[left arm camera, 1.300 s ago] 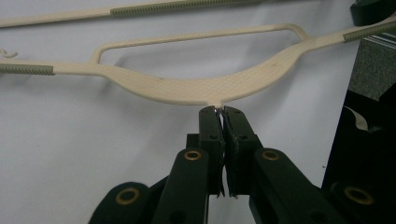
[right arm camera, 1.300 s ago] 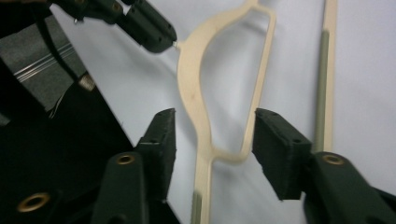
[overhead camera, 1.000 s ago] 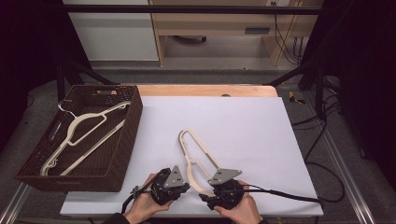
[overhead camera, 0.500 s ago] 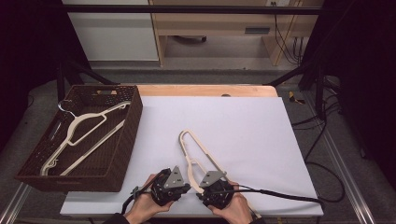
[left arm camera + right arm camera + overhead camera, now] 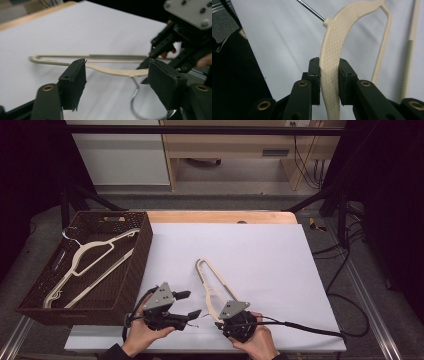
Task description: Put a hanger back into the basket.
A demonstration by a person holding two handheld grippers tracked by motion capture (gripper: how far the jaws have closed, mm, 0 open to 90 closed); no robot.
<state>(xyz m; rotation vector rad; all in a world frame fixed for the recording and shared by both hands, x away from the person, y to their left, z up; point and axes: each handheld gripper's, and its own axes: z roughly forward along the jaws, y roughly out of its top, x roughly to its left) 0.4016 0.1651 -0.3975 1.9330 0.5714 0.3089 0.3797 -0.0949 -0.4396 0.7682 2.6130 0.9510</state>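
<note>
Left gripper (image 5: 192, 303) opened, lifted off hanger (image 5: 212, 280); hook blurred.

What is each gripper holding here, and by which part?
Right gripper clamps the cream hanger by its shoulder arm near the hook. Left gripper is open, holding nothing.

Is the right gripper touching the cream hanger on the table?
Touching. In the right gripper view, the right gripper has both pads pressed against the cream hanger arm.
</note>
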